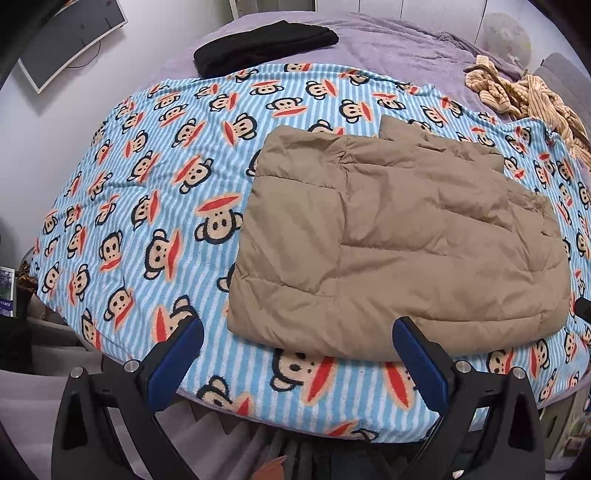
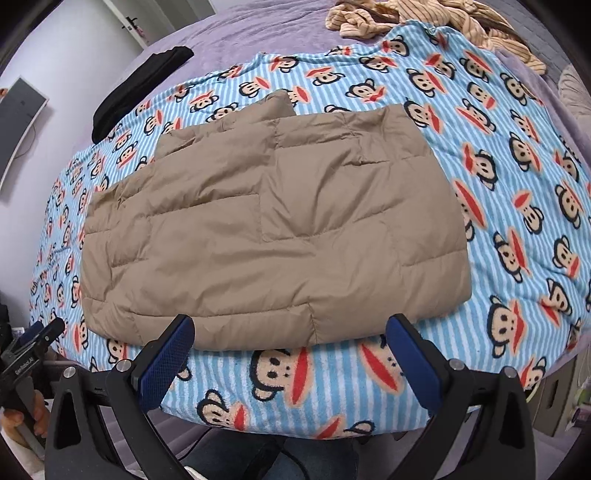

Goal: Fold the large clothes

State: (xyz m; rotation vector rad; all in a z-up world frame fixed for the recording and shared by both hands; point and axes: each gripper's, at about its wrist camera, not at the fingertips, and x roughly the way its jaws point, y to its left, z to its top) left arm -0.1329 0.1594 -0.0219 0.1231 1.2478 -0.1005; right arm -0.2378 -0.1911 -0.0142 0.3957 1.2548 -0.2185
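Observation:
A tan quilted puffer jacket (image 1: 399, 236) (image 2: 273, 236) lies folded into a thick rectangle on a blue-striped monkey-print blanket (image 1: 147, 206) (image 2: 517, 184) spread over the bed. My left gripper (image 1: 297, 326) hovers above the jacket's near left edge, jaws wide apart, with nothing between the blue pads. My right gripper (image 2: 291, 321) hangs over the jacket's near edge, also open and holding nothing. Both point steeply down at the bed. The jacket touches neither gripper. A hand (image 2: 26, 421) holding the other gripper's black body shows at the lower left of the right wrist view.
A black folded garment (image 1: 266, 44) (image 2: 140, 85) lies at the far side on the purple sheet (image 1: 388, 44). A crumpled tan striped garment (image 1: 524, 96) (image 2: 424, 18) sits at the far right. A monitor (image 1: 66, 44) hangs on the left wall. The bed's front edge runs just below the grippers.

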